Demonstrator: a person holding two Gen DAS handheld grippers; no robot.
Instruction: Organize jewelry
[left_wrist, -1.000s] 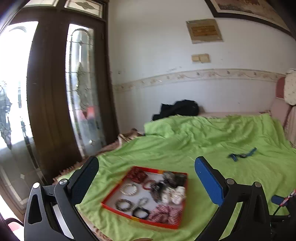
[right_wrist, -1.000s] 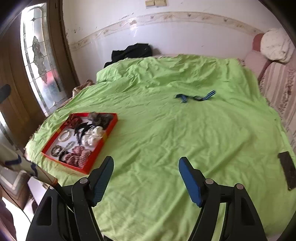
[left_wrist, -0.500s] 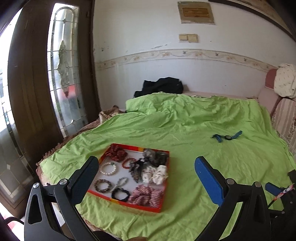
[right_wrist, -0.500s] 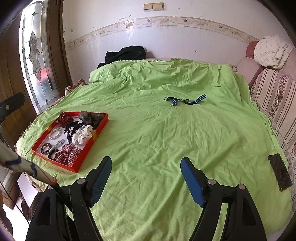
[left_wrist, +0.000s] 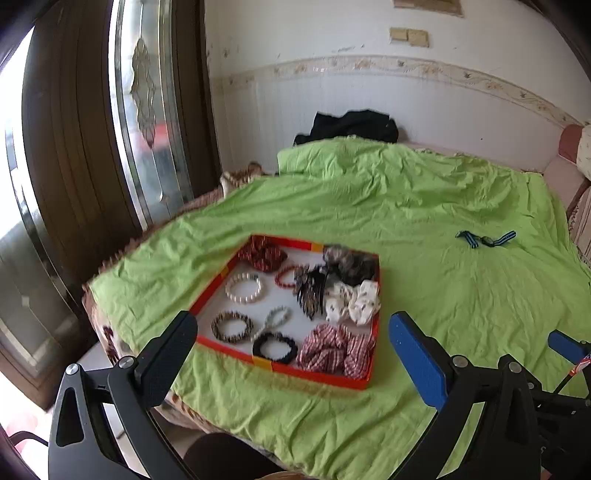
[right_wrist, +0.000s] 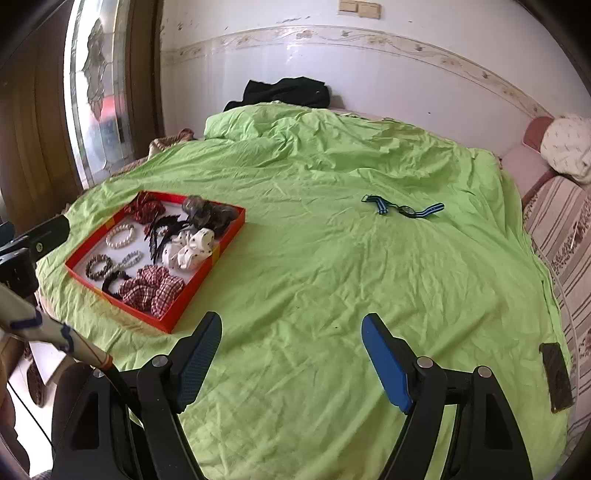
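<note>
The red shallow cardboard tray (left_wrist: 229, 271) of bracelets and scrunchies sat on the green-sheeted bed (right_wrist: 314, 277); a blue-striped strap watch (right_wrist: 404, 209) lay well apart, seemingly unsorted. Your left gripper (left_wrist: 291, 343) and right gripper (right_wrist: 291, 343) hovered wide, empty.

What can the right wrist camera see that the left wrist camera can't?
Only the right wrist view shows the flat dark phone-like object lying near the bed's right edge, the whole white bundle on the sofa, and the striped sofa side.

Only the left wrist view shows the red bead bracelet plainly, and the bottom of a wall plaque.

Both show the red tray of bracelets and scrunchies, the blue striped watch, the green bedsheet, the black clothing and the glass door. Each camera sees its own open gripper: left gripper, right gripper.
</note>
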